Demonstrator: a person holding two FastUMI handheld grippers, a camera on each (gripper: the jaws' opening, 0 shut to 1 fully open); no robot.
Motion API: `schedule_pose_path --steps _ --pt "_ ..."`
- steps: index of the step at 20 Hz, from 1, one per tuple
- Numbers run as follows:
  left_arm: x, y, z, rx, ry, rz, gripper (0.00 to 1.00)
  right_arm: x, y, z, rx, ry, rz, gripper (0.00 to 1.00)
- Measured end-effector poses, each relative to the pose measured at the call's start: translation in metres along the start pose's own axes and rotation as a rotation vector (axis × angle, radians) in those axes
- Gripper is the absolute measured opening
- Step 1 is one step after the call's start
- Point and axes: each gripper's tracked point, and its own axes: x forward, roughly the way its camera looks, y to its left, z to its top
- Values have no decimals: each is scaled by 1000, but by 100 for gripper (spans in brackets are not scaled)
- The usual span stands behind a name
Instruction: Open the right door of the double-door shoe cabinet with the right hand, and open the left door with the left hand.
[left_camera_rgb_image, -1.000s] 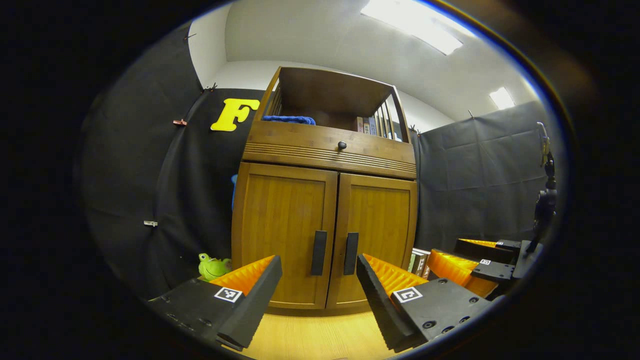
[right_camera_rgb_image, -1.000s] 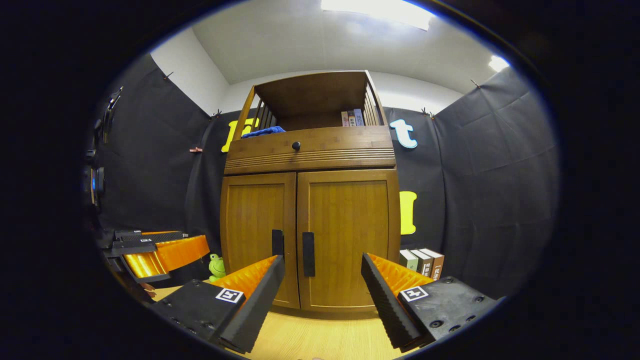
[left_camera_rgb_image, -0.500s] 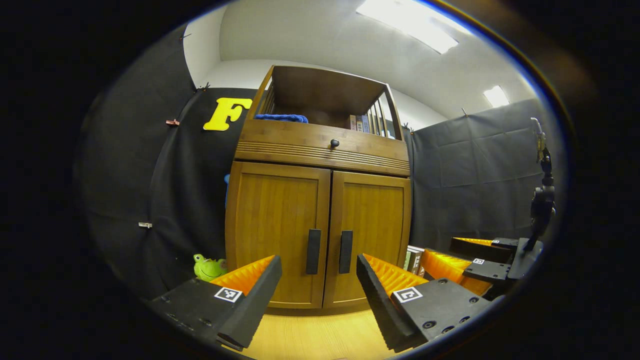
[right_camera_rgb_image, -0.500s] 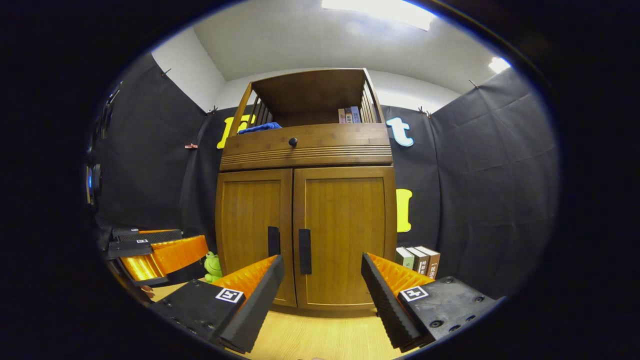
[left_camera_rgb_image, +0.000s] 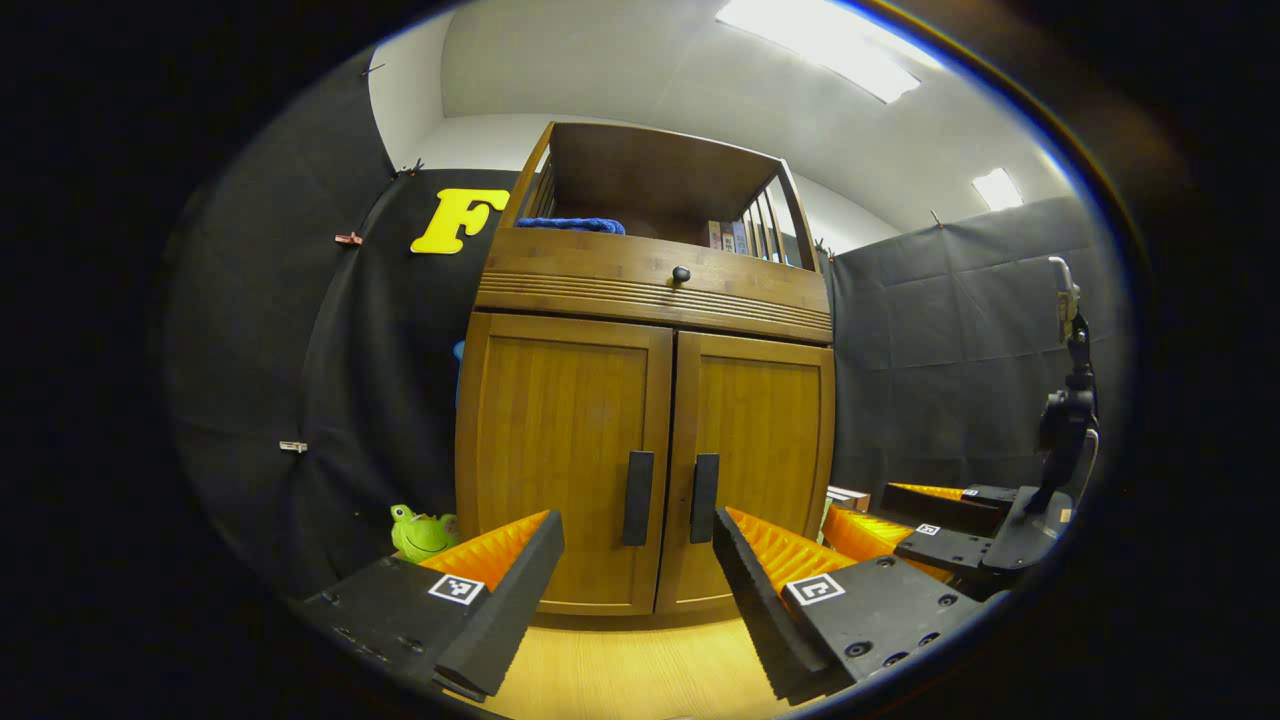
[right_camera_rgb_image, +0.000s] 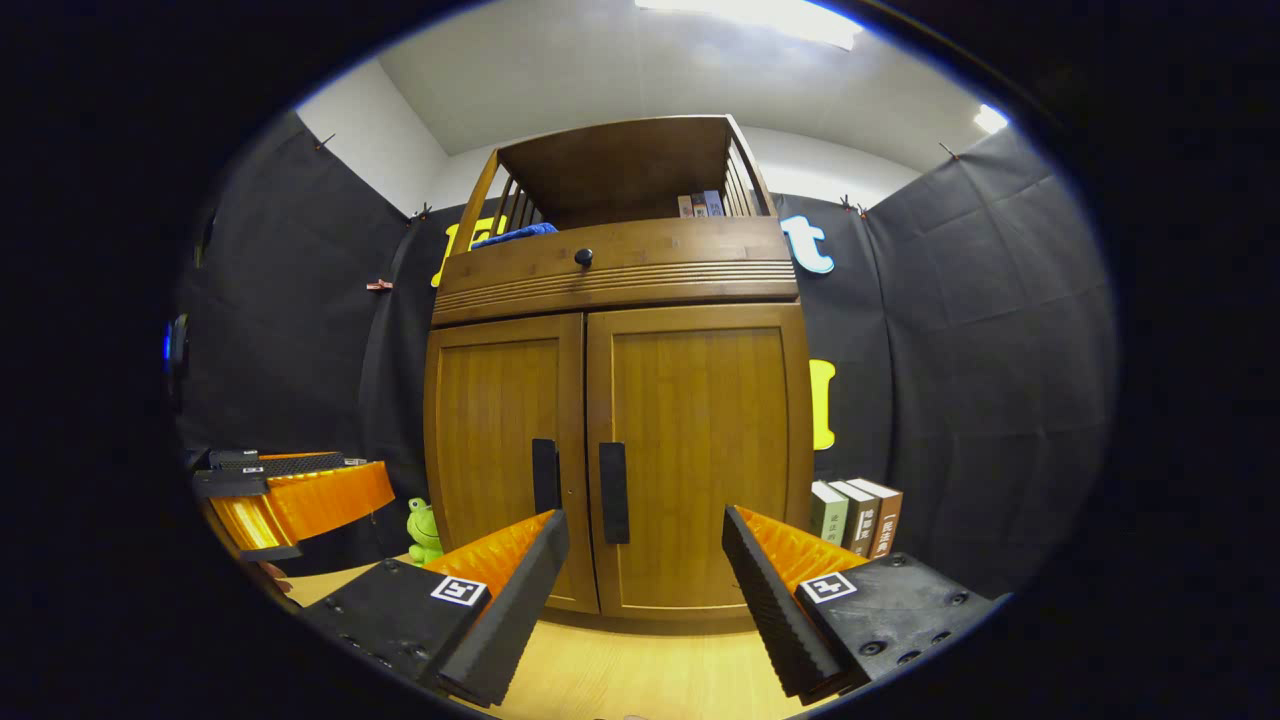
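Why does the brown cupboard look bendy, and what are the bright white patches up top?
In the left gripper view the fisheye lens bows the wooden double-door shoe cabinet so that its sides curve, and two ceiling light panels glare white. In the right gripper view the cabinet bulges the same way, and one ceiling light is washed out at the top. Both views look sharp.

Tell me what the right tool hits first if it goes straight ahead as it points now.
Most likely the right door of the cabinet, a little to the right of its handle. The right tool is open, and nothing shows between it and the door. Depth is hard to judge here.
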Motion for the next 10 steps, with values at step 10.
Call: schedule_pose_path --steps 10 --pt "16 29 -2 -33 -20 -1 94 72 25 -17 -33 -2 10 97"
